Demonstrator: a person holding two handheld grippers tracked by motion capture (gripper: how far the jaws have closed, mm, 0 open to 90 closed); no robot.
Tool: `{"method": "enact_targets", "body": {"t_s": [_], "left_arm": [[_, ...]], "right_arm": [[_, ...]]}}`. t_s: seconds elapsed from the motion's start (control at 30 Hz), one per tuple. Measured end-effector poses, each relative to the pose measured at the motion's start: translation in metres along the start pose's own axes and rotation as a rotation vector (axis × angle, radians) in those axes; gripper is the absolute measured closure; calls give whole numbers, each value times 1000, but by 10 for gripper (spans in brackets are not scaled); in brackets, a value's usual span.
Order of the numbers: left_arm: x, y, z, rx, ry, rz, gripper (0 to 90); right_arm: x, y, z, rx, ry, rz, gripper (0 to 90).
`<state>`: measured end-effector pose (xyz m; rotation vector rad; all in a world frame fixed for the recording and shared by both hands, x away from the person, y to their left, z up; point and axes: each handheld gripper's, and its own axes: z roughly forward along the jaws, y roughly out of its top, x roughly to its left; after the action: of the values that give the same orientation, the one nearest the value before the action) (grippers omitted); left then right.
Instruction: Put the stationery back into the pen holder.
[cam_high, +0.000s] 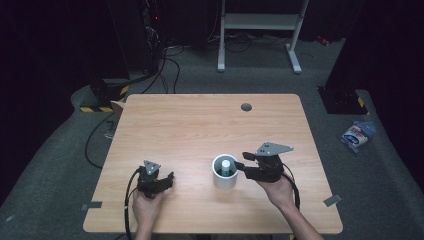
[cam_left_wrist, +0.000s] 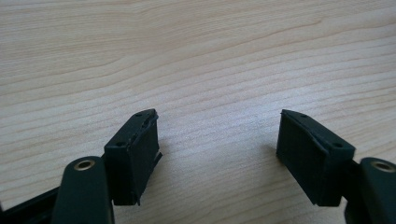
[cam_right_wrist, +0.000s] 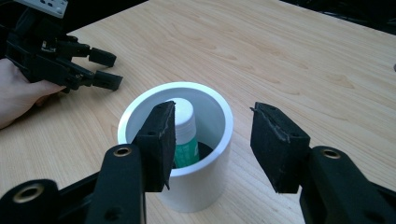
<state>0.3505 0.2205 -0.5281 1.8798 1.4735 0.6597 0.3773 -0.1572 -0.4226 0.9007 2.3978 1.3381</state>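
A white cylindrical cup stands on the wooden table, right of centre near the front. A small bottle with a white cap and green label stands upright inside it. My right gripper is just right of the cup, pointing at it. In the right gripper view its jaws stand open above the cup, one over the bottle, the other outside the rim, touching nothing. My left gripper rests open at the front left, with bare wood between its jaws. The left gripper also shows far left in the right gripper view.
A round cable hole sits near the table's far edge. On the floor lie black cables at the left and a blue-white bag at the right. A white metal frame stands behind the table.
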Motion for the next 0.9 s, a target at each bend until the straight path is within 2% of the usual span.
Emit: {"method": "enact_targets", "body": {"t_s": [0.37, 0.53, 0.9], "left_arm": [[0, 0, 0, -1, 1, 2, 296], [0, 0, 0, -1, 2, 6, 296], [0, 0, 0, 1, 2, 8, 296]], "right_arm": [[-13, -9, -14, -30, -27, 40, 501], [-17, -12, -17, -31, -27, 58, 516], [-26, -22, -27, -42, -58, 89, 510]]}}
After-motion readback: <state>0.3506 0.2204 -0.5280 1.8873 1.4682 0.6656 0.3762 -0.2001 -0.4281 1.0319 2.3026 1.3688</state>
